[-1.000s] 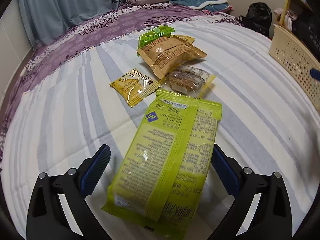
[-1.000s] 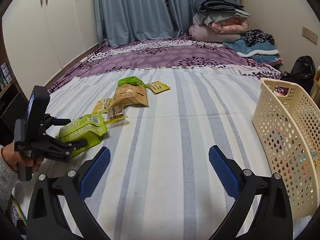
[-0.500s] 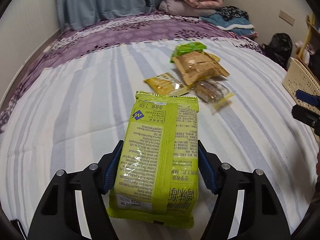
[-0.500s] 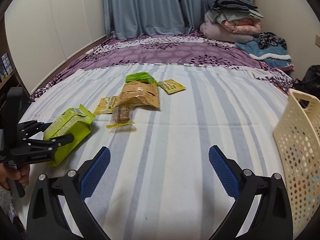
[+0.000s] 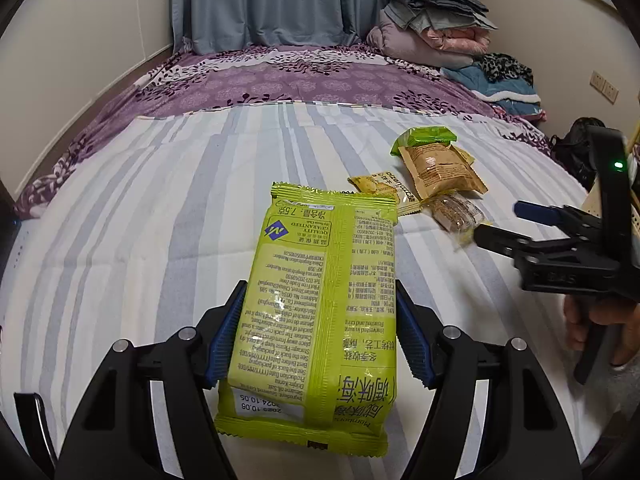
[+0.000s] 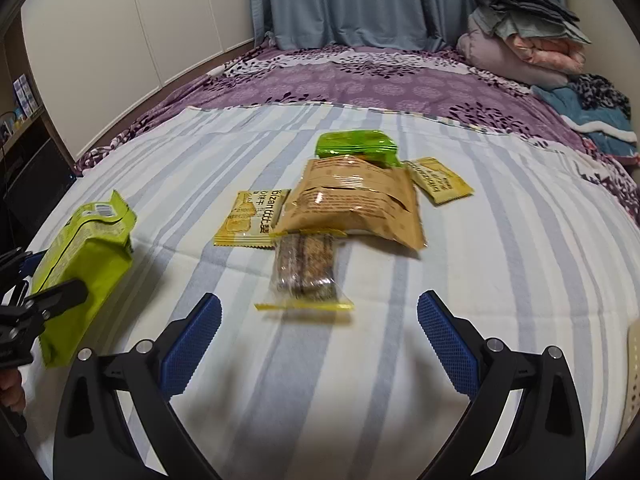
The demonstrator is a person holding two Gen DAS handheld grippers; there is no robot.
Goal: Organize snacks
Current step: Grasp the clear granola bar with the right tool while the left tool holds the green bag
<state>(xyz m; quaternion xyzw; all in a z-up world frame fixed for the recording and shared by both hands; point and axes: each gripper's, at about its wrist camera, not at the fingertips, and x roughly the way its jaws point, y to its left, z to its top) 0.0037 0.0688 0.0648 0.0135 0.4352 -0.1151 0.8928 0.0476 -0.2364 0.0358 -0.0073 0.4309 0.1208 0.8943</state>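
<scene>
My left gripper is shut on a lime-green seaweed packet and holds it above the striped sheet; the packet also shows at the left of the right wrist view. My right gripper is open and empty, just in front of a clear-wrapped grain bar. Behind the bar lie a brown snack bag, a green packet, and two small yellow packets. The right gripper also shows at the right of the left wrist view.
The snacks lie on a bed with a purple floral cover behind the sheet. Folded bedding is stacked at the far right. A cream basket edge shows at the far right. White wardrobe doors stand on the left.
My left gripper has shut on the lime-green packet and lifted it. My right gripper has moved left and forward, close to the grain bar, away from the basket.
</scene>
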